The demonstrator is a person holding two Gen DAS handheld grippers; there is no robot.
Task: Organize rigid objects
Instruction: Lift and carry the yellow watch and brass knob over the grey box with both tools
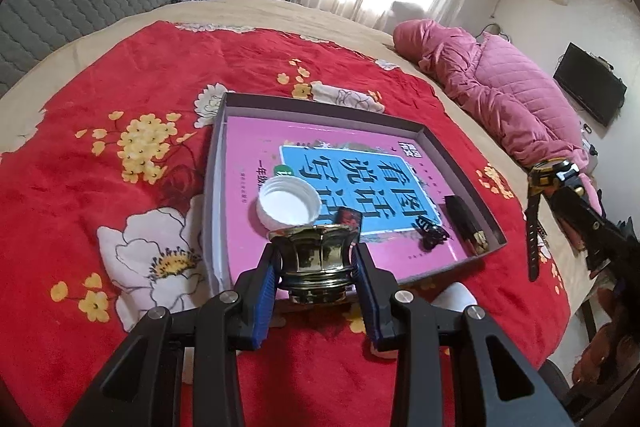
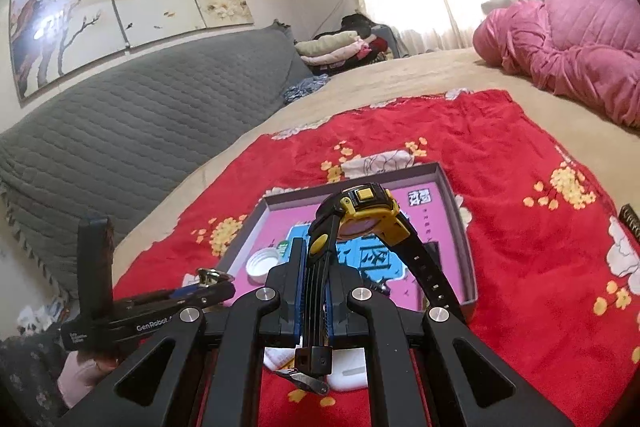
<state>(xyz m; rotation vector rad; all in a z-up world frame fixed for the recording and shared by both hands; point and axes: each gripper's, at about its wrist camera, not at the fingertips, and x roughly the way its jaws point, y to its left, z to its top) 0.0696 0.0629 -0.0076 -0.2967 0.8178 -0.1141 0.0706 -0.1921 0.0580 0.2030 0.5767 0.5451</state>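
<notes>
My left gripper is shut on a shiny gold metal cap, which hangs over the near edge of a shallow grey box tray. The tray holds a pink and blue book, a white plastic lid, a black clip and a black oblong piece. My right gripper is shut on the strap of a black and yellow wristwatch, raised above the tray's near side. In the right wrist view the left gripper comes in from the left, beside the white lid.
A red flowered blanket covers the bed under the tray. A pink quilted bundle lies at the far right, a grey quilted headboard at the left. A white object lies on the blanket below my right gripper.
</notes>
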